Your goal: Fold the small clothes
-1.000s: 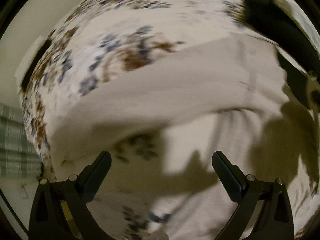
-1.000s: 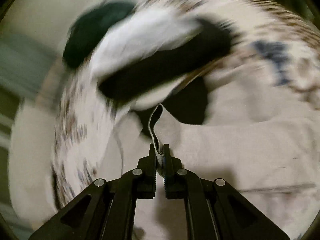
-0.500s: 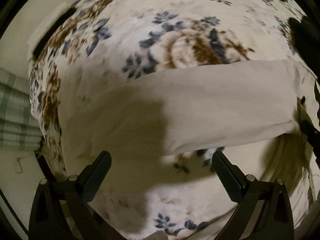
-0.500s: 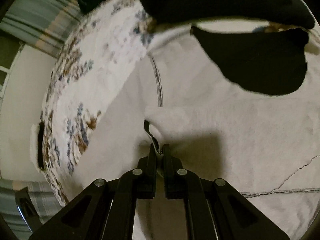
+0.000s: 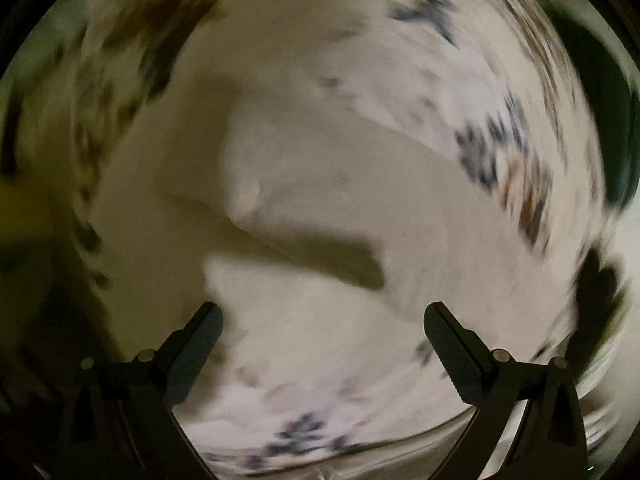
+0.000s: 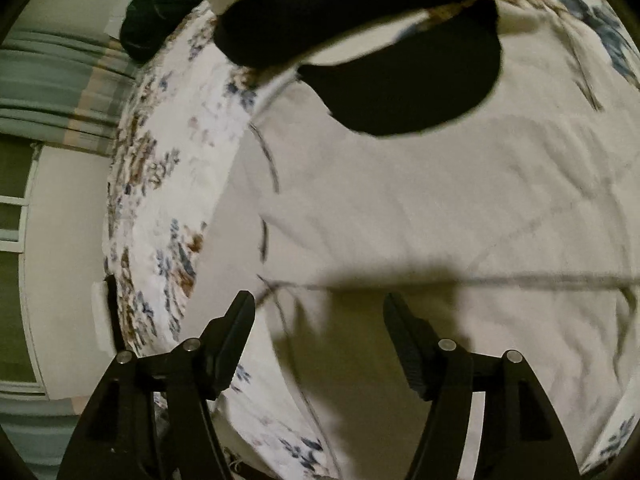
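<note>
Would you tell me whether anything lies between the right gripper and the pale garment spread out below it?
Nothing visible does. The right gripper, its jaws opening with nothing between them, hangs directly over the pale garment; the black garment lies farther off, overlapping its far edge.

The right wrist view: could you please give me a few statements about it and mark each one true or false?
1. The right tool has its jaws apart with nothing pinched between them. True; they are opening.
2. A pale garment lies spread on a floral sheet. True.
3. The garment is bright red. False; it is off-white with thin dark seams.
4. A black piece of cloth lies on the garment's far part. True.
5. The sheet is plain, with no pattern. False; it has blue and brown flowers.
6. The black cloth lies between the tool's fingers. False; it is far beyond them, near the top of the view.
</note>
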